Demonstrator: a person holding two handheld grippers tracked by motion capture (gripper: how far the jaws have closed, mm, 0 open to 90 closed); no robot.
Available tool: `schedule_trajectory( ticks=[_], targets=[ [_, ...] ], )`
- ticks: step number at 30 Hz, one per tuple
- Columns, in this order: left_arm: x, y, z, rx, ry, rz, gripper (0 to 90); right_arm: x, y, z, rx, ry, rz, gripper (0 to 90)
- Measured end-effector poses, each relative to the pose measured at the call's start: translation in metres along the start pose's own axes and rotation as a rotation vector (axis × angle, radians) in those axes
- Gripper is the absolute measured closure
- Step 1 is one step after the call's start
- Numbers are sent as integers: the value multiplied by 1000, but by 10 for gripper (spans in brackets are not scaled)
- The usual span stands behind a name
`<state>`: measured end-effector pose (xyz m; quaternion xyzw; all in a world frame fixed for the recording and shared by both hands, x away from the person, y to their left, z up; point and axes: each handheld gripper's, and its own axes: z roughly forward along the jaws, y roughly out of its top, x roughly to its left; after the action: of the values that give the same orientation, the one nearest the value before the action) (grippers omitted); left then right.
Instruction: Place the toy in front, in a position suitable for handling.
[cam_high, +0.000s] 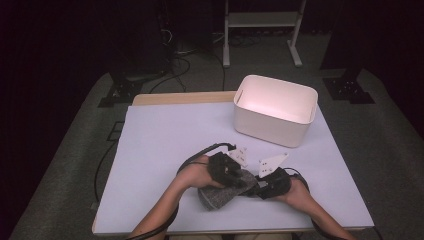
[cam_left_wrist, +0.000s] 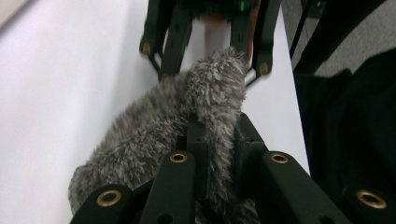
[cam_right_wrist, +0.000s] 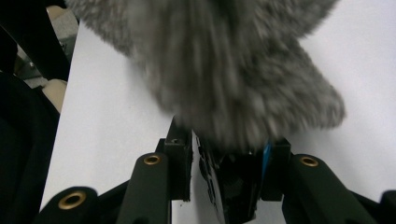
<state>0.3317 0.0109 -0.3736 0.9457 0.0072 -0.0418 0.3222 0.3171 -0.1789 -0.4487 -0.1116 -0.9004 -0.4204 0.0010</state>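
Sock (cam_high: 220, 194) clamped between left gripper (cam_high: 239, 183) and right gripper (cam_high: 256, 189).

high view: overhead, facing forward-down | gripper views: close, low over table | shared: grey fuzzy cloth (cam_high: 220, 192)

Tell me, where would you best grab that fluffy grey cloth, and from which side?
Probably by its raised fold, where the fluffy grey cloth bunches into a ridge thin enough to fit between jaws. The left gripper already pinches that ridge, and the right gripper meets it from the opposite end. Coming in low along the table from either end suits its limp, flat shape.
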Motion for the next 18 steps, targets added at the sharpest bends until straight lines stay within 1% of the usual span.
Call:
schedule_trajectory(
  ticks=[4, 6, 7, 8, 12, 15, 18],
  targets=[
    [3, -1, 1, -14, 2, -16, 801, -2, -1, 0, -10, 6, 20, 629],
    [2, -5, -2, -14, 11, -18, 800, -1, -1, 0, -6, 1, 10, 630],
    [1, -7, -4, -6, 20, -17, 800, -1, -1, 0, 0, -2, 5, 630],
    [0, -10, -7, 4, 26, -20, 800, 0, 0, 0, 2, -6, 2, 631],
    [-2, -28, -24, 12, 47, -48, 799, 0, 0, 0, 9, -11, -10, 632],
    [-3, -44, -38, 13, 72, -81, 797, 0, 0, 0, 11, -10, -8, 632],
    [-3, -50, -45, 12, 88, -101, 794, 1, 1, 0, 14, -12, -11, 631]
  ],
)
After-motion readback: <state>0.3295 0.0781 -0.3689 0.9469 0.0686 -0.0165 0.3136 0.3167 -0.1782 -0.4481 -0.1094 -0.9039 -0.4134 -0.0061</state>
